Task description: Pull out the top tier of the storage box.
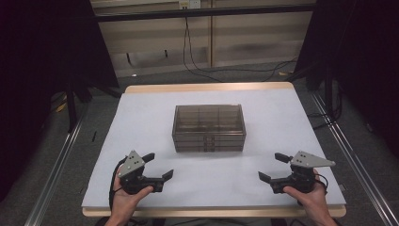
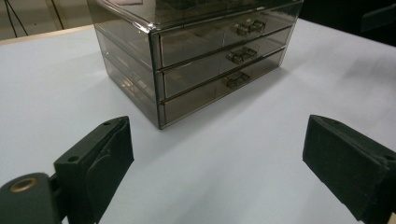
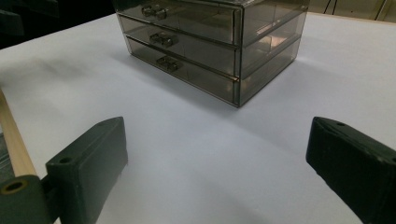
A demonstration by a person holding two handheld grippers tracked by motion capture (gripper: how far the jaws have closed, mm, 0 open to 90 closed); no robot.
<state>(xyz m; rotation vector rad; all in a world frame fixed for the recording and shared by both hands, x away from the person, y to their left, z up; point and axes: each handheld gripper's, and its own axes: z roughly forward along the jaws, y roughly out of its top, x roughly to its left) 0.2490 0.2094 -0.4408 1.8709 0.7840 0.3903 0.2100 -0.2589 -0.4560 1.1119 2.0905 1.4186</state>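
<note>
Jaws of the left gripper point(image 1: 159, 165) stand wide apart with nothing between them, the tool held in the person's left hand point(image 1: 126, 197) low over the near left part of the table point(image 1: 141, 117). In the left gripper view its two black jaws rise at the frame's lower corners over bare white surface. The right gripper point(image 1: 272, 167) is spread just as wide and empty, held by the right hand point(image 1: 311, 200) at the near right, its jaws pointing inward toward the other tool. Between and beyond the two, near the table's middle and well apart from both, sits a smoky transparent drawer box point(image 1: 209, 128). It has three stacked drawers, all pushed in, each with a small handle point(image 2: 237, 80) at its front. Cables point(image 1: 207, 70) trail across the floor behind the table.
</note>
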